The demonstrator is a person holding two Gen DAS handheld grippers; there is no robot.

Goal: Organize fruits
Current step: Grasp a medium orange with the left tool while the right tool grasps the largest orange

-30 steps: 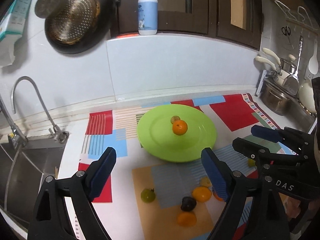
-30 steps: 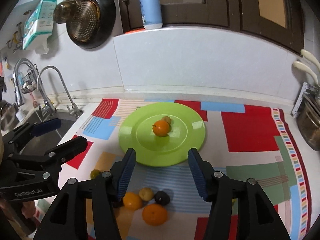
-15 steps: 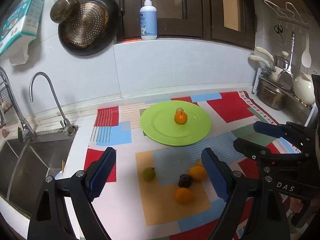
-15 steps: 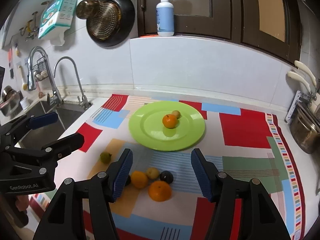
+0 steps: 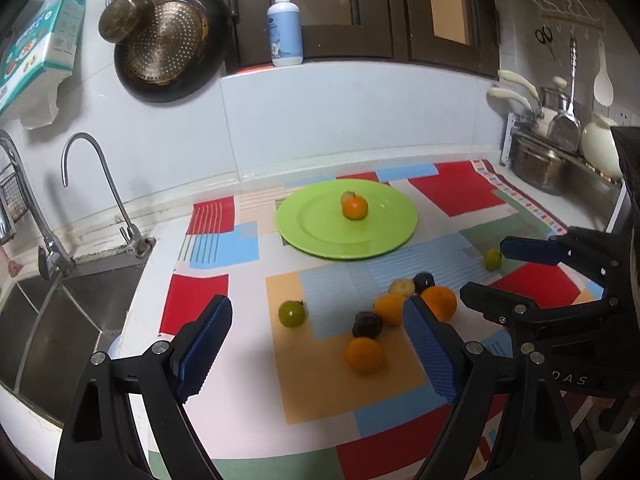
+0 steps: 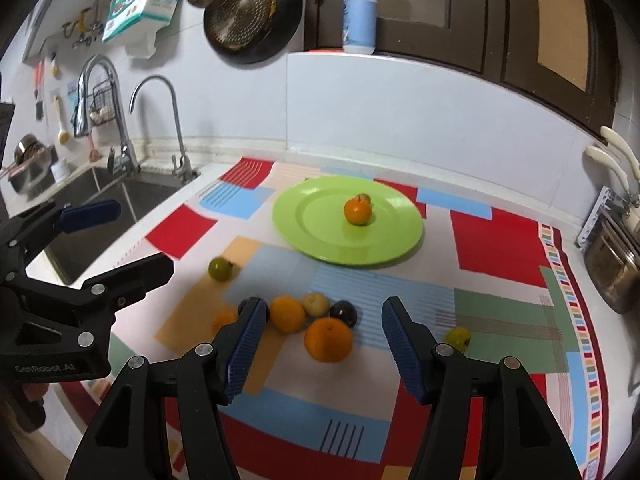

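Fruits: orange [image 6: 357, 211] on green plate [image 6: 296, 220], rest loose on mat [image 6: 500, 248] | L gripper [image 5: 318, 348] & R gripper [image 6: 322, 344] both apart, empty | risk: I nudge nearest orange [image 6: 328, 339], round, rolls off.

One green plate [image 6: 312, 236] holds two fruits: an orange [image 6: 357, 211] and a small brownish one [image 6: 365, 199] behind it. On the mat nearer lie seven more: three oranges [image 6: 328, 339], two dark plums [image 6: 344, 313], one yellowish fruit [image 6: 316, 305] and, left, one green fruit [image 6: 220, 269]. Right, another green-yellow one [image 6: 458, 338].
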